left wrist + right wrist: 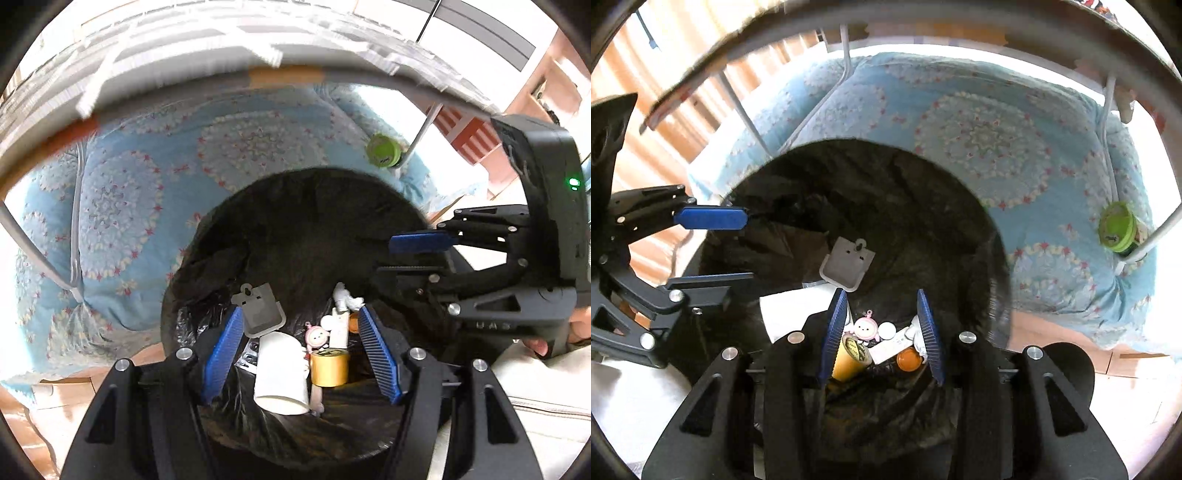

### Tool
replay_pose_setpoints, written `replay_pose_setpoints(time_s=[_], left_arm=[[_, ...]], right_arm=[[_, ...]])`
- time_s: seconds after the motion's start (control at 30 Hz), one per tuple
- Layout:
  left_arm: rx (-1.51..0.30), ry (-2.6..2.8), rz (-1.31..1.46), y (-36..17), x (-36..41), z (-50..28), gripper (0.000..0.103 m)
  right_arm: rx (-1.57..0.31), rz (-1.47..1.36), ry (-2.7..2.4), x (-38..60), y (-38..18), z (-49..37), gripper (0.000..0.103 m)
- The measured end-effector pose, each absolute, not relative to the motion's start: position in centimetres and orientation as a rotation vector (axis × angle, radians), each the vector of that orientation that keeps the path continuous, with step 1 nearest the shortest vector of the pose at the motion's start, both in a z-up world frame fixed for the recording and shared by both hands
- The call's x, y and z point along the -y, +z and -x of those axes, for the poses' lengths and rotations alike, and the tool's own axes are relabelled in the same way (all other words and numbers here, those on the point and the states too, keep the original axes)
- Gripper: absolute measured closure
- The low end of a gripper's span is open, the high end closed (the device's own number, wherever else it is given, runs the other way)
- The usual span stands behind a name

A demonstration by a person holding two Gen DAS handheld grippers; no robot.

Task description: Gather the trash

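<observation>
A bin lined with a black bag fills the middle of both views. At its bottom lie a white paper cup, a yellow tape roll, a pink toy figure, a grey plastic pack and an orange ball. My left gripper hangs open above the bin with nothing between its blue pads. Beside it, my right gripper is also over the bin, pads apart, gripping nothing.
A green round tub lies on a blue floral quilt behind the bin. The quilt sits under a table edge with thin metal legs. Wooden floor shows at the sides.
</observation>
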State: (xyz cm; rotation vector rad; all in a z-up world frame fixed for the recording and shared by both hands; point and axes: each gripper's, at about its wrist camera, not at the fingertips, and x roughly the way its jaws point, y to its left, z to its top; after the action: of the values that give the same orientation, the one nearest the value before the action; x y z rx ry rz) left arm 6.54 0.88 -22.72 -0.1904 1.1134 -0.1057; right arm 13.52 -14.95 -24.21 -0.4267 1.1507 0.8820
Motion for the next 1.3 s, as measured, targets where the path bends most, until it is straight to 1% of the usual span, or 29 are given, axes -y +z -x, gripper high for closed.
replay_pose_setpoints(time_s=[0.1,0.13,0.17,0.2,0.27,0.4,0.43,0.6,0.67,0.9,1.3], left_arm=[[-1.072,-0.118,0.193,-21.0,-0.8,-6.0,0.036],[-1.062,-0.123,0.196,-20.6,-0.8,-5.9,0.034],[-1.052,-0.126,0.200,-20.1,-0.8,-5.7,0.033],[-1.043,-0.125,0.201,-19.6,-0.8,-5.6,0.031],[-1.030,-0.133,0.192,-18.7,-0.6,-5.4,0.030],[-0.983,-0.194,0.226,-16.6,-0.1,-4.7,0.021],[-0.971,-0.202,0.241,-16.2,-0.2,-4.5,0.019],[-0.944,-0.172,0.232,-14.0,0.1,-3.7,0.019],[-0.942,-0.163,0.240,-13.4,0.0,-3.5,0.019],[-0.931,-0.186,0.217,-11.9,0.9,-2.3,0.019],[-0.936,-0.190,0.194,-11.0,1.8,-1.1,0.019]], right_arm=[[-1.149,0.409,0.913,15.5,-22.6,-13.1,0.053],[-1.136,0.411,0.928,15.7,-21.8,-12.8,0.047],[-1.126,0.416,0.936,15.8,-21.2,-12.5,0.043],[-1.116,0.422,0.943,15.8,-20.6,-12.3,0.042],[-1.097,0.422,0.962,16.1,-19.4,-11.8,0.036],[-1.068,0.422,0.991,16.7,-17.1,-11.2,0.034],[-1.064,0.419,0.998,16.8,-16.6,-11.1,0.032],[-1.048,0.412,1.020,17.6,-14.9,-10.4,0.029],[-1.041,0.415,1.024,17.9,-14.5,-10.1,0.027],[-1.041,0.417,1.033,18.8,-13.5,-9.3,0.026],[-1.007,0.448,1.066,19.5,-11.8,-7.8,0.026]])
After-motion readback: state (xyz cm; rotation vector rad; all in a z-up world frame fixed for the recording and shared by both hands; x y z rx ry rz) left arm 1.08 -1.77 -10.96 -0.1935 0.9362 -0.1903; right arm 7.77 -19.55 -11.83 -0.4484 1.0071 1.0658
